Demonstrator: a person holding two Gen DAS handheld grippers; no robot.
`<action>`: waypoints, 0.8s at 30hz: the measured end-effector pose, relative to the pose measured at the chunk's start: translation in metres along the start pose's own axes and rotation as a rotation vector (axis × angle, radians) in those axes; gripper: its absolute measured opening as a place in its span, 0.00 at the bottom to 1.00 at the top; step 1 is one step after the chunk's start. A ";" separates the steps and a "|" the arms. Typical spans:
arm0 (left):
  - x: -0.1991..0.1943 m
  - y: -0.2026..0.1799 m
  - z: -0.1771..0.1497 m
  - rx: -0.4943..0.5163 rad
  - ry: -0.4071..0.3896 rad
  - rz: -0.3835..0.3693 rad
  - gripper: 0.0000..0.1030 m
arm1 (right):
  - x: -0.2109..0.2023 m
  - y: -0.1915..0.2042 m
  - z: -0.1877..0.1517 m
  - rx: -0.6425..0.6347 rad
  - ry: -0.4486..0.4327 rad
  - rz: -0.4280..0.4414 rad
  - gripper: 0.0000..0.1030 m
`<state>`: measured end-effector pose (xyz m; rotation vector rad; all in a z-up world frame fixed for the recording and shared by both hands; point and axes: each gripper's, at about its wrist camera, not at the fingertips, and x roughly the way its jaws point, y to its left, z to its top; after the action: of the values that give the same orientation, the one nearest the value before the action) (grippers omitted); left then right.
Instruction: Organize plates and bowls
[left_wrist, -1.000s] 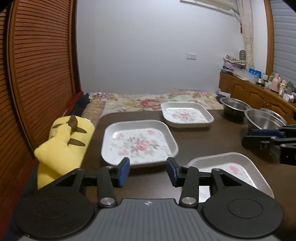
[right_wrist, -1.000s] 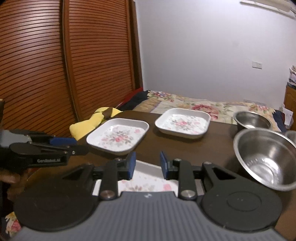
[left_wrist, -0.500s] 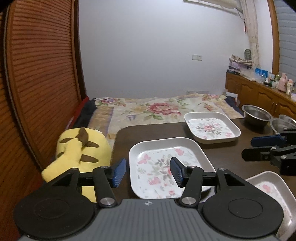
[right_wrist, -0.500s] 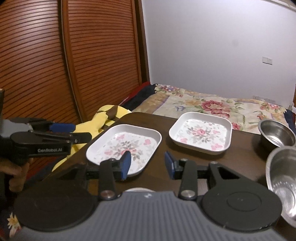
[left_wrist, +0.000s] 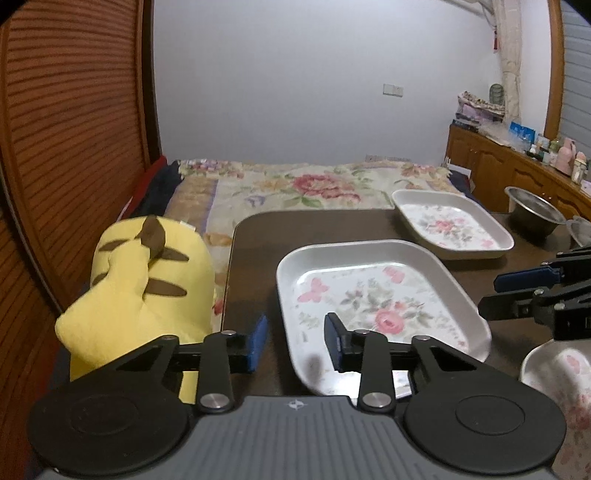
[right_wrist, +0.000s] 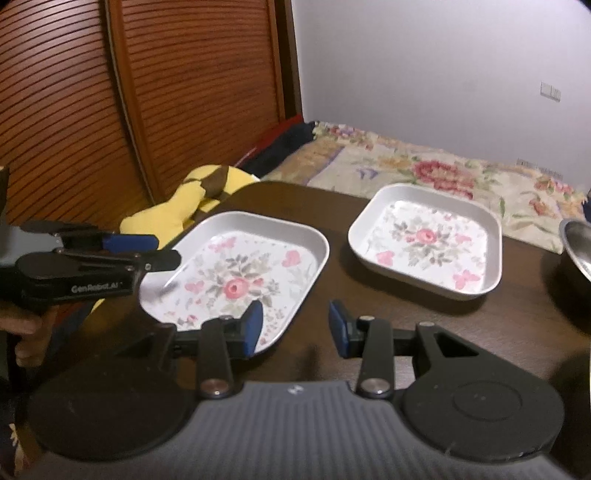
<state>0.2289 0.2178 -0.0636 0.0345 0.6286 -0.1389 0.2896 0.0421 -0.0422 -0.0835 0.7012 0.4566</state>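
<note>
Two white square floral plates lie on the dark table (left_wrist: 251, 258). The nearer plate (left_wrist: 376, 295) (right_wrist: 240, 280) sits by the table's left edge, and the farther plate (left_wrist: 450, 225) (right_wrist: 424, 240) is behind it to the right. My left gripper (left_wrist: 295, 343) (right_wrist: 166, 251) is closing with that nearer plate's left rim between its blue pads, which do not press on it. My right gripper (right_wrist: 295, 328) (left_wrist: 491, 295) is open at the same plate's near right corner, holding nothing. A third floral plate (left_wrist: 561, 373) shows at the lower right. A steel bowl (left_wrist: 532, 210) (right_wrist: 576, 243) stands at the far right.
A yellow plush toy (left_wrist: 147, 277) (right_wrist: 199, 195) leans against the table's left edge. Beyond the table lies a bed with a floral cover (left_wrist: 295, 184). A slatted wooden door (right_wrist: 184, 92) fills the left. A cluttered wooden cabinet (left_wrist: 498, 166) lines the right wall.
Both grippers have moved left across the table to the nearer left plate. The left jaws have narrowed. The big steel bowl and the third plate have slid out of the right wrist view.
</note>
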 end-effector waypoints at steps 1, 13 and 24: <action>0.001 0.001 -0.001 -0.005 0.006 -0.001 0.31 | 0.003 -0.001 0.001 0.010 0.010 0.006 0.39; 0.011 0.009 -0.006 -0.044 0.034 -0.022 0.22 | 0.023 0.000 0.003 0.029 0.074 0.021 0.29; 0.016 0.008 -0.004 -0.050 0.033 -0.040 0.12 | 0.042 -0.009 0.010 0.092 0.125 0.047 0.16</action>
<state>0.2407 0.2238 -0.0762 -0.0246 0.6659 -0.1616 0.3274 0.0522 -0.0617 -0.0085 0.8474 0.4667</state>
